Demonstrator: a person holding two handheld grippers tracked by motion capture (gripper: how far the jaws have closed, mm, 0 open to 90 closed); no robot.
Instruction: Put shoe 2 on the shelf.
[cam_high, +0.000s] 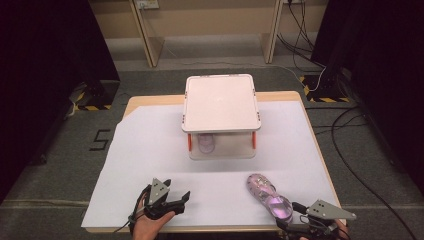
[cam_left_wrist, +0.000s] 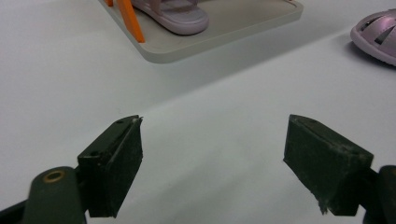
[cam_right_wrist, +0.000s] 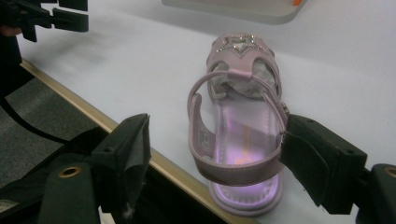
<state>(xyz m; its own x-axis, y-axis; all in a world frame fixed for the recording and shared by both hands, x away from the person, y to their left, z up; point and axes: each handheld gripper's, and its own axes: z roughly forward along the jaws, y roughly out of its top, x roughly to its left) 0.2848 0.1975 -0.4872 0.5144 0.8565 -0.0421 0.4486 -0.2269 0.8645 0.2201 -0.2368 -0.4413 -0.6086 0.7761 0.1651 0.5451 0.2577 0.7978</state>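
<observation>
A lilac sandal with a star on its toe lies on the white sheet at the front right, heel toward the table edge. My right gripper stands open at that heel. In the right gripper view the sandal's heel strap sits between the jaws of the gripper; the right jaw is close against the strap's side and the left jaw is well apart. A second lilac sandal rests on the lower tier of a white two-tier rack. My left gripper is open over bare sheet at the front left, with nothing between its pads.
The rack has orange posts and stands mid-table toward the back. The white sheet covers most of the wooden table, whose front edge runs just beside the sandal's heel. Cables lie on the floor at the right.
</observation>
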